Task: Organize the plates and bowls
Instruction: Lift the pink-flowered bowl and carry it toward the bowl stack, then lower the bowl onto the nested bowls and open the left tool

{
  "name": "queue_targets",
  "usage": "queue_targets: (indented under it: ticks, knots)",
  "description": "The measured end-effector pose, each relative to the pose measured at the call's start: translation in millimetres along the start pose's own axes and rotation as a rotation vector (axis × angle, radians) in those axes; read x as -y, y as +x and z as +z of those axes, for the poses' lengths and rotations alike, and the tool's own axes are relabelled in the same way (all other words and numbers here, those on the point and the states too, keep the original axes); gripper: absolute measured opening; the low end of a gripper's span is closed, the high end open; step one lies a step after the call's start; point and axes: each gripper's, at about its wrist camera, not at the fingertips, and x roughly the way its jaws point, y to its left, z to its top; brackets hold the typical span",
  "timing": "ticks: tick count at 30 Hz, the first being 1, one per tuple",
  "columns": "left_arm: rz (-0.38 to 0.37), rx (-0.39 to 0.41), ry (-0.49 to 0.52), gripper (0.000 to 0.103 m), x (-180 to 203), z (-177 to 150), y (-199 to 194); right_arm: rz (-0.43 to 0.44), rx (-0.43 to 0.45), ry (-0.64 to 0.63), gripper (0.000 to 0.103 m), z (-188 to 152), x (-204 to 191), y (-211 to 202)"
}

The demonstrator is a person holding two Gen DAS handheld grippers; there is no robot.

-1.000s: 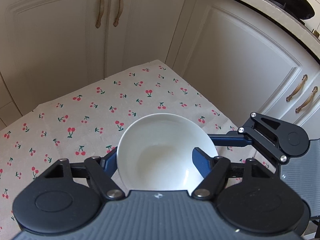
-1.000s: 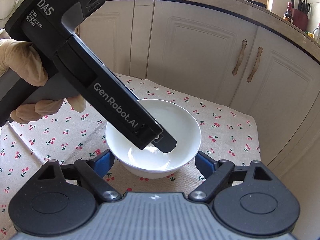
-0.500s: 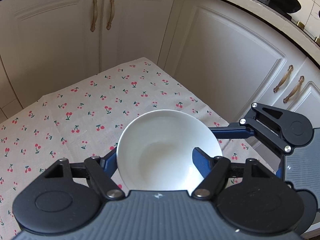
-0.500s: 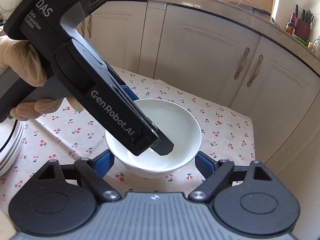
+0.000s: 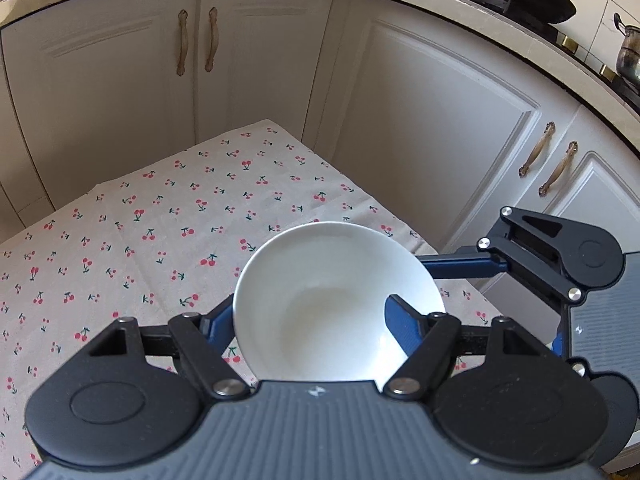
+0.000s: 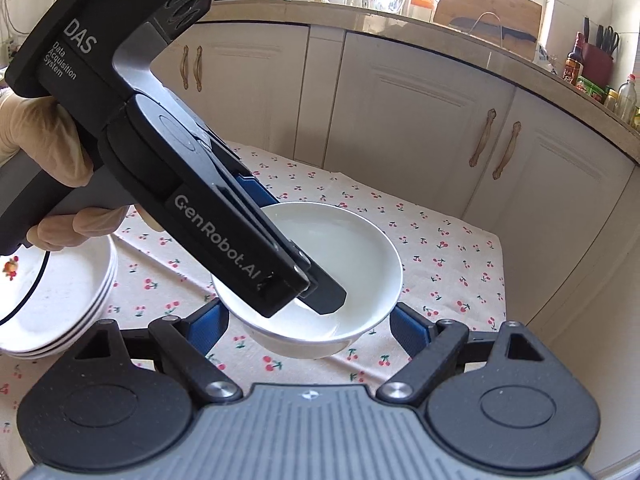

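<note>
I am looking down on the cherry-printed cloth covering the table, which is filling most of both views, with the cream kitchen cabinets standing behind it. At the left edge of the right wrist view, a stack of shallow white plates is resting on the cloth — probably the tidy pile where the crockery is being gathered.

I am holding the round white ceramic bowl with the left gripper: one blue finger is sitting inside the bowl against its wall and the other is pressing the outside, so they are pinching the rim. That rim grip is keeping the bowl upright and the base free for setting down. In the right wrist view the bowl appears to be hanging just above the cloth, near the plates but apart from them; whether its foot is touching the fabric I cannot tell for certain.

The right gripper is hovering on the near side of the bowl with its blue fingers spread wide and gripping nothing — judging by the pose, it is acting as a guard while the left one carries the load.

My gloved left hand is wrapping the handle of the left tool. The next move is likely asking for a level carry toward the stack, since a rim pinch on glazed ceramic could slip if the bowl tips.
</note>
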Motion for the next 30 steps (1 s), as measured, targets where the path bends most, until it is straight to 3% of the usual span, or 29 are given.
queue_targets:
  ticks: [15, 30]
  knots:
    - [0.016, 0.008, 0.020, 0.076, 51.0, -41.4, -57.5, 0.007, 0.019, -0.027, 0.091, -24.0, -43.5, -66.5]
    - [0.032, 0.000, 0.009, 0.076, 80.7, -86.8, -88.5, 0.053, 0.009, -0.037, 0.091, -50.8, -75.5, -99.0]
